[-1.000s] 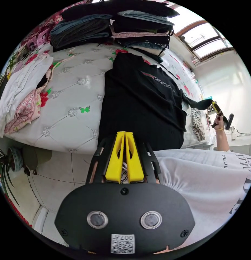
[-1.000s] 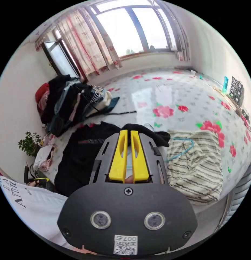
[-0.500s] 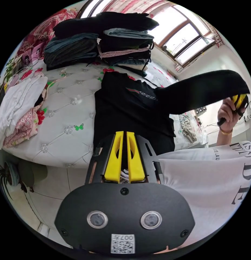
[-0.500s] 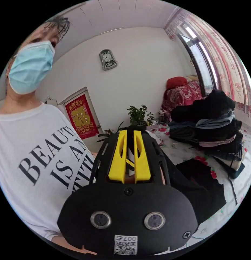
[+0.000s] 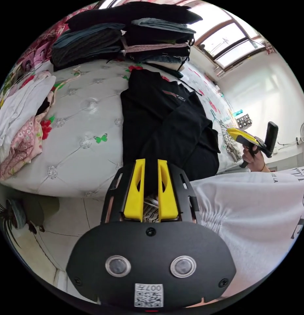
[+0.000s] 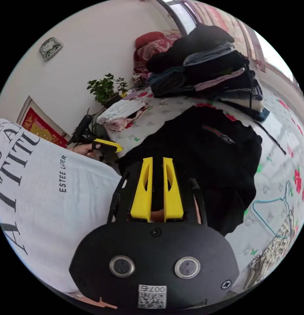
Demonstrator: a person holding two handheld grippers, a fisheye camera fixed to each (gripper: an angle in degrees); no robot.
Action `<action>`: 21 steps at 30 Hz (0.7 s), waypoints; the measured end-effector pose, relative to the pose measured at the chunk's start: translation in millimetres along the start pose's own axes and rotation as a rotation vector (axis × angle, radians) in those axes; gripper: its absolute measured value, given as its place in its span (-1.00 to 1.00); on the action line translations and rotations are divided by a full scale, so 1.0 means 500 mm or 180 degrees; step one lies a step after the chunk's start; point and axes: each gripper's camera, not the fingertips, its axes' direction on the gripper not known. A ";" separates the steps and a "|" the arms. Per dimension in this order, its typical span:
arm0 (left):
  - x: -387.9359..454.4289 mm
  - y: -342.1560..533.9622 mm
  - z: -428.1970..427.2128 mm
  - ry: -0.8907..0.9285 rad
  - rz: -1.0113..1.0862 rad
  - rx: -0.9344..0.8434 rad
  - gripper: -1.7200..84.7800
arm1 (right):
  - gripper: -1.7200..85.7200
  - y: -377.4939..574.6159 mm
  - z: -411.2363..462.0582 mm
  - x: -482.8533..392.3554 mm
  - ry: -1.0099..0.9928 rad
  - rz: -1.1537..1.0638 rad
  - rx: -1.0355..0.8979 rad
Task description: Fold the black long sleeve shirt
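Observation:
The black long sleeve shirt [image 5: 165, 124] lies flat on the white tufted bed [image 5: 83, 111], its hem at the near edge. One sleeve [image 5: 181, 128] lies folded across its body. My left gripper [image 5: 151, 162] hovers just off the bed edge by the hem, jaws slightly apart with nothing between them. My right gripper [image 5: 232, 131] is held in a hand off the shirt's right side, free of the cloth. In the right gripper view the shirt [image 6: 217, 154] lies beyond my right gripper [image 6: 157, 160], whose jaws stand a little apart. The left gripper [image 6: 117, 149] hangs near the shirt's corner.
A tall stack of folded dark clothes [image 5: 132, 32] stands at the shirt's far end. White and pink garments [image 5: 20, 115] are heaped at the left. A striped garment [image 6: 276, 249] and a blue hanger [image 6: 268, 218] lie to the right. The person's white T-shirt [image 5: 256, 216] is close by.
The right gripper swung the sleeve up and over, laid it across the shirt's body and let go. Both grippers' jaws have parted slightly. The right gripper has pulled back to the side.

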 end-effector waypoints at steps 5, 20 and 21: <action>0.014 -0.032 0.127 -0.0264 0.0239 -0.0670 -0.85 | -0.78 0.082 0.018 0.075 0.0306 0.0794 -0.0094; -0.140 0.041 0.062 -0.0195 -0.0278 -0.0472 -0.73 | -0.76 0.316 0.074 0.191 0.0653 0.2254 -0.0836; -0.135 0.041 0.069 -0.0207 -0.0253 -0.0507 -0.72 | -0.75 0.313 0.078 0.195 0.0616 0.2255 -0.0811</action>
